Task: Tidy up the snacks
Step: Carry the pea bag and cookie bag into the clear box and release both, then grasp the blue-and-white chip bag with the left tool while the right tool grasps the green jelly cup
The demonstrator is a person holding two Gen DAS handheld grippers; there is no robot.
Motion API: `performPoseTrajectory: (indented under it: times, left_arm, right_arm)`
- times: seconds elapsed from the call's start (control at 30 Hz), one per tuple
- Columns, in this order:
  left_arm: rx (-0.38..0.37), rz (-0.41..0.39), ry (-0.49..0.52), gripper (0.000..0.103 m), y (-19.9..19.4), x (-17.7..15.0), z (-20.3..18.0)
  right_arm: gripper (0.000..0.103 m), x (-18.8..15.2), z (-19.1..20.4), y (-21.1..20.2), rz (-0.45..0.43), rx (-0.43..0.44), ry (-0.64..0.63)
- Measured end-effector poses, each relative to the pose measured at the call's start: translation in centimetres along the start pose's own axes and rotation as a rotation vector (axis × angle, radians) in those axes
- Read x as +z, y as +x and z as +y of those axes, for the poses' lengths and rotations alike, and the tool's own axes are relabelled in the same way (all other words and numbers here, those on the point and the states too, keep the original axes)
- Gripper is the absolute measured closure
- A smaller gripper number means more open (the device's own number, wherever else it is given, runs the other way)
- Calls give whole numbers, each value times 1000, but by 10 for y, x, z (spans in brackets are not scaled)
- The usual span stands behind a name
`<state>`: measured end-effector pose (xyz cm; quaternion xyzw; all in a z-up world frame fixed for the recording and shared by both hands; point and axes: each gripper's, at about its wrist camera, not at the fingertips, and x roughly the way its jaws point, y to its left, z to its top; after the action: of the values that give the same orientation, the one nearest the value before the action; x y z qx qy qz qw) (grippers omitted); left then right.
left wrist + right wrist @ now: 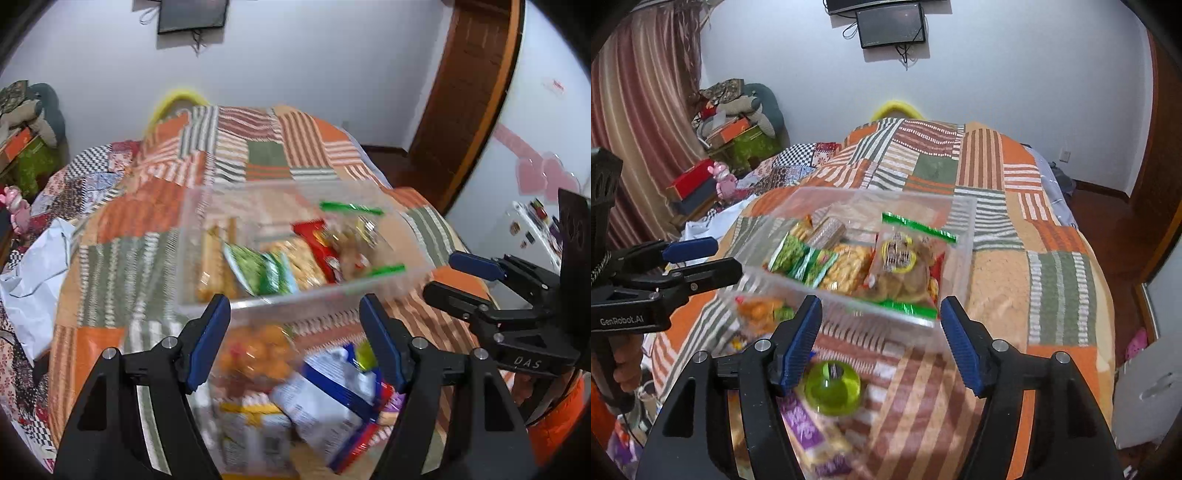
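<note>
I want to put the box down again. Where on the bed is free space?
Bare blanket lies right of the clear box, and more beyond it toward the wall. Crowded: the snack packets in front of the box and the white cloth to its left.

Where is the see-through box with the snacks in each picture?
Left wrist view: the clear box sits in the middle, just beyond the open left gripper.
Right wrist view: the clear box sits in the middle, just beyond the open right gripper.
Shared landmark: the green snack packet inside the box, on the striped patchwork blanket.
</note>
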<state>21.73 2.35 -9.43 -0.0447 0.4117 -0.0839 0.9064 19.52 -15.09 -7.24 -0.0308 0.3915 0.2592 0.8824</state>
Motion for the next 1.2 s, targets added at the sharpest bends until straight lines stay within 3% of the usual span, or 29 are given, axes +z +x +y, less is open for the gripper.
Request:
performPoseTrajectory:
  times: [0.2,0.37,0.53,0.9,1.0,1.07,1.2]
  left_arm:
    - [11,87,43,31,26,-23,-24]
    - [51,123,50,31,32,-40,-18]
    - [5,143,-7,28,27,-52,0]
    - [-41,163,-83,12,37,-67,12]
    - [-59,174,-106,10,41,-68,14]
    - [-67,179,-111,10,43,-69,13]
    - [-73,188,-119,10,49,-68,12]
  right_arm:
    - [40,-21,1,-2,37,1,-12]
    - [40,-34,-1,0,69,26,7]
    - [40,-40,5,8,87,51,4]
    - [40,-43,19,41,137,99,14]
    - [48,-45,18,48,148,125,31]
    - [60,-46,17,51,158,154,43]
    - [61,-48,18,50,149,139,38]
